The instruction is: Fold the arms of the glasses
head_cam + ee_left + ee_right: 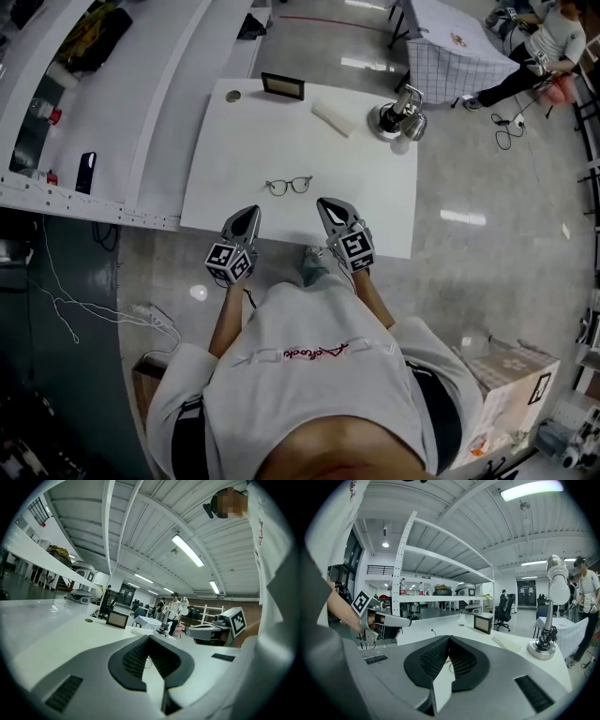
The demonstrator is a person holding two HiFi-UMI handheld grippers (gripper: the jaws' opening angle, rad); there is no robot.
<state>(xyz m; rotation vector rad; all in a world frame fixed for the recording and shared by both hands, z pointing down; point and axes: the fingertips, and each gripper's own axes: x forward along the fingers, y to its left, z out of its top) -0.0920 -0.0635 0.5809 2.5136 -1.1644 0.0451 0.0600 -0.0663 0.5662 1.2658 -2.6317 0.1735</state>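
**At the Near Table Edge: Both Grippers Closed and Empty, Glasses Untouched**

On the white table [225, 150], the glasses [288, 186] lie toward the near side, roughly centred between the two grippers and just beyond their tips. The lenses face the person. Whether the arms are folded cannot be determined at this size.

1. Left gripper [249, 212]: positioned at the near table edge, pointing across the table toward the glasses. The left gripper view shows its jaws drawn fully together, tips meeting, with nothing between them. It is apart from the glasses.

2. Right gripper [326, 204]: positioned beside the left gripper, at the same edge, pointing the same way. The right gripper view shows its jaw tips meeting, with only a thin wedge of table visible lower down. It grips nothing and is apart from the glasses.

3. Other items on the far half of the table:
   - a dark framed panel [282, 87] at the far edge;
   - a pale flat block [336, 117], lying at an angle;
   - a stand on a round base [398, 117] at the far right corner.
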